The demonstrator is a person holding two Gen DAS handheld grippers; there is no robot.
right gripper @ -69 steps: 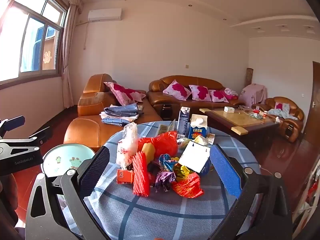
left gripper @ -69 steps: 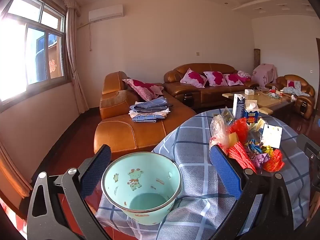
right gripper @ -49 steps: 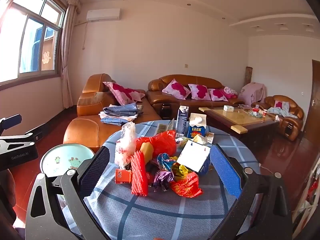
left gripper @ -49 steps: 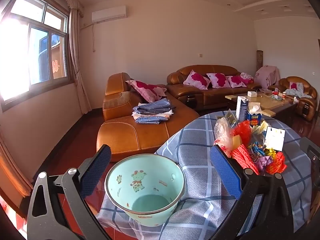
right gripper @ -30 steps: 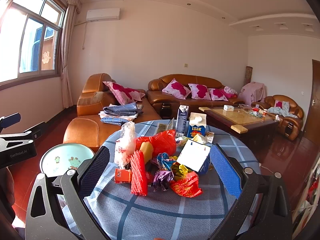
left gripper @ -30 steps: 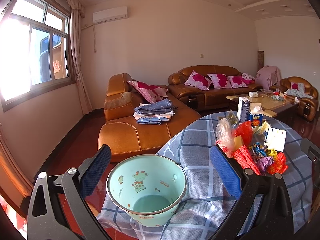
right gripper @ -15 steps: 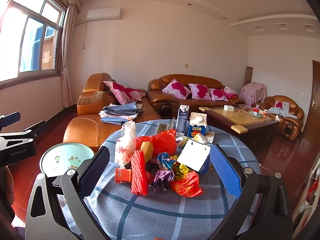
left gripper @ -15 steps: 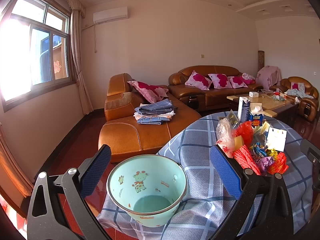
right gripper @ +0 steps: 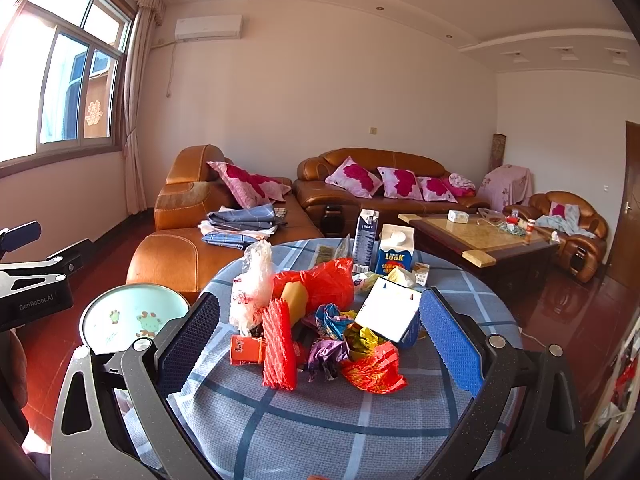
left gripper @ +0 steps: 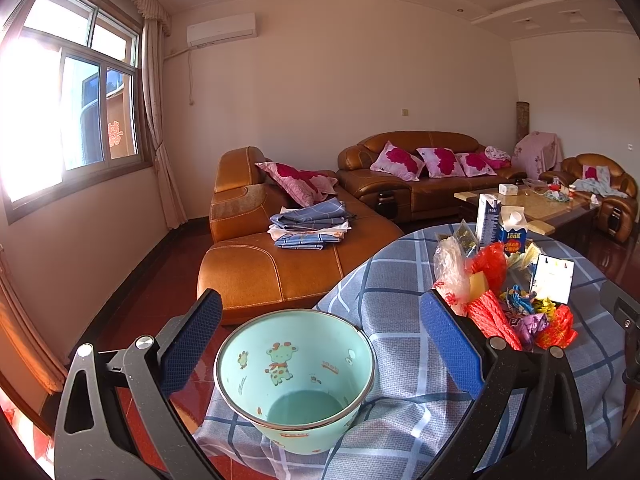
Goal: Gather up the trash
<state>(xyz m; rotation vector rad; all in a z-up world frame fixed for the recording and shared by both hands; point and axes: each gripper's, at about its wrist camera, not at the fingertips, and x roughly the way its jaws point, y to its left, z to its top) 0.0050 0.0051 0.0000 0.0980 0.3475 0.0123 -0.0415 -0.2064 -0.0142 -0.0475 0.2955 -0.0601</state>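
Observation:
A heap of trash (right gripper: 320, 320) lies on the round table with the blue plaid cloth (right gripper: 320, 420): red foam netting (right gripper: 278, 348), red plastic bags, crumpled wrappers, a white card and two cartons (right gripper: 394, 254). My right gripper (right gripper: 320, 340) is open, its blue pads on either side of the heap and short of it. A mint-green bin (left gripper: 296, 376) with cartoon animals stands empty at the table's left edge. My left gripper (left gripper: 320, 344) is open above it, nothing between its fingers. The heap (left gripper: 500, 292) also shows at the right in the left wrist view.
Brown leather sofas (right gripper: 360, 196) with pink cushions and folded cloths (right gripper: 240, 224) fill the far side. A coffee table (right gripper: 480, 236) stands at the right. The red floor lies around the table. The left gripper's body (right gripper: 32, 280) shows at the left edge of the right wrist view.
Both views have shifted only slightly; the bin and the heap sit a little more to the right in the left wrist view. Both grippers stayed open.

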